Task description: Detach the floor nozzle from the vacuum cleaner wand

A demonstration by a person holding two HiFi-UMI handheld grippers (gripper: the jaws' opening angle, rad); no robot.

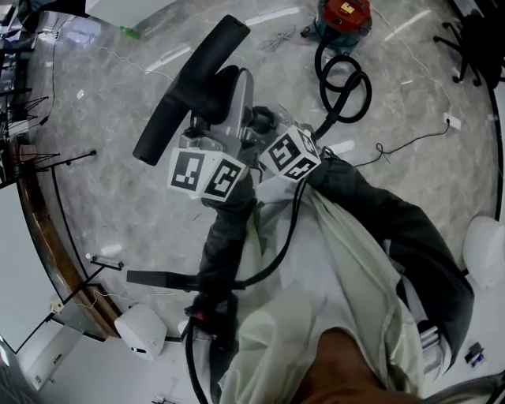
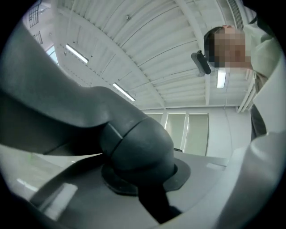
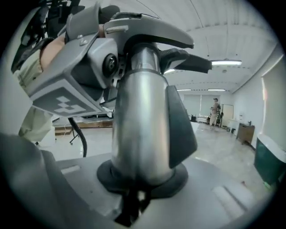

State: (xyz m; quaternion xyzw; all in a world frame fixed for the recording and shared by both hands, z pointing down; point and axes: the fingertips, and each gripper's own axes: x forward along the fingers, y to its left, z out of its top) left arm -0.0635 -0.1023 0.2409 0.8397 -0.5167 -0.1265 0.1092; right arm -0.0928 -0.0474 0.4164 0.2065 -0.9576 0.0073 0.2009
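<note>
1. The floor nozzle (image 1: pixel 189 83) is held up above the floor, joined to the silver wand (image 3: pixel 140 112).
2. The left gripper (image 2: pixel 138 179) is closed on the nozzle's dark neck; the right gripper (image 3: pixel 138 181) is closed on the wand.
3. Below is a glossy grey floor (image 1: pixel 102 181) with a black hose (image 1: pixel 347 87) and a red canister (image 1: pixel 345 17).

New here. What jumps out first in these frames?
The long black floor nozzle, upper middle of the head view, on a silver wand. Both grippers clamp there: left gripper on the nozzle's dark swivel neck, right gripper on the wand. At the top, a red vacuum canister with a looped black hose.
</note>
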